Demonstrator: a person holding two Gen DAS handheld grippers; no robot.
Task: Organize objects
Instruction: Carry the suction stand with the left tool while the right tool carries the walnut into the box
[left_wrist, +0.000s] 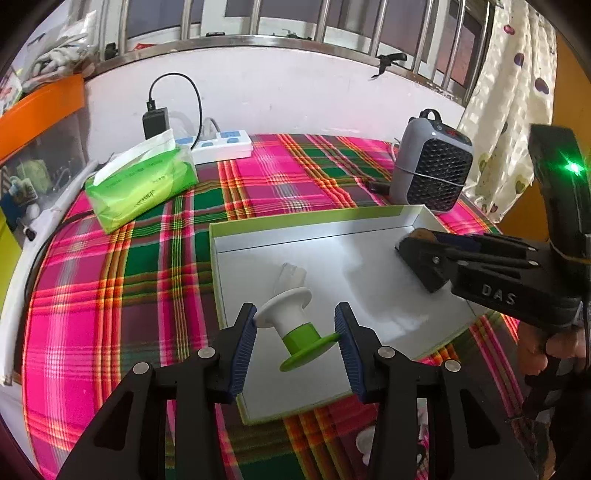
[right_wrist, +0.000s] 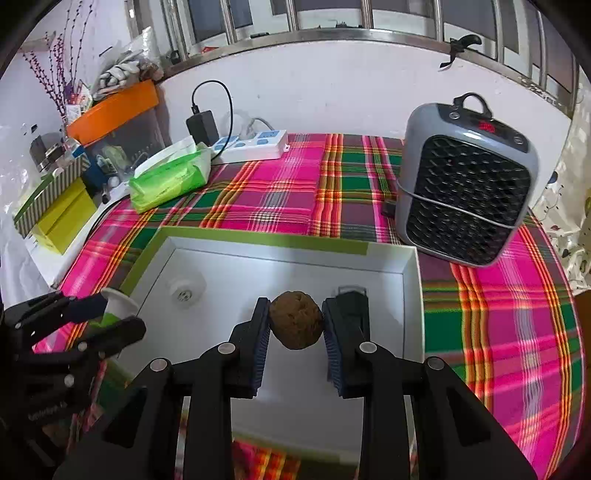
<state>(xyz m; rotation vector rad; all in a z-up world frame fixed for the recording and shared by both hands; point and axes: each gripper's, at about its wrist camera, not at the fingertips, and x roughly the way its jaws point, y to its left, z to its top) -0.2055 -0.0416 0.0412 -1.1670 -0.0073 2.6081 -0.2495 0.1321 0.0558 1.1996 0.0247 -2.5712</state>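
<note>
A shallow white tray with a green rim lies on the plaid cloth. Over its near left part my left gripper is shut on a white and green spool, one pad on each end flange. My right gripper is shut on a rough brown ball over the tray, towards its far right corner. In the left wrist view the right gripper reaches in from the right with the ball just showing. The right wrist view shows the left gripper and spool at the tray's left rim.
A grey fan heater stands just behind the tray's right corner. A green tissue pack and a white power strip with a black charger lie at the back left. Boxes and an orange-lidded bin crowd the left side.
</note>
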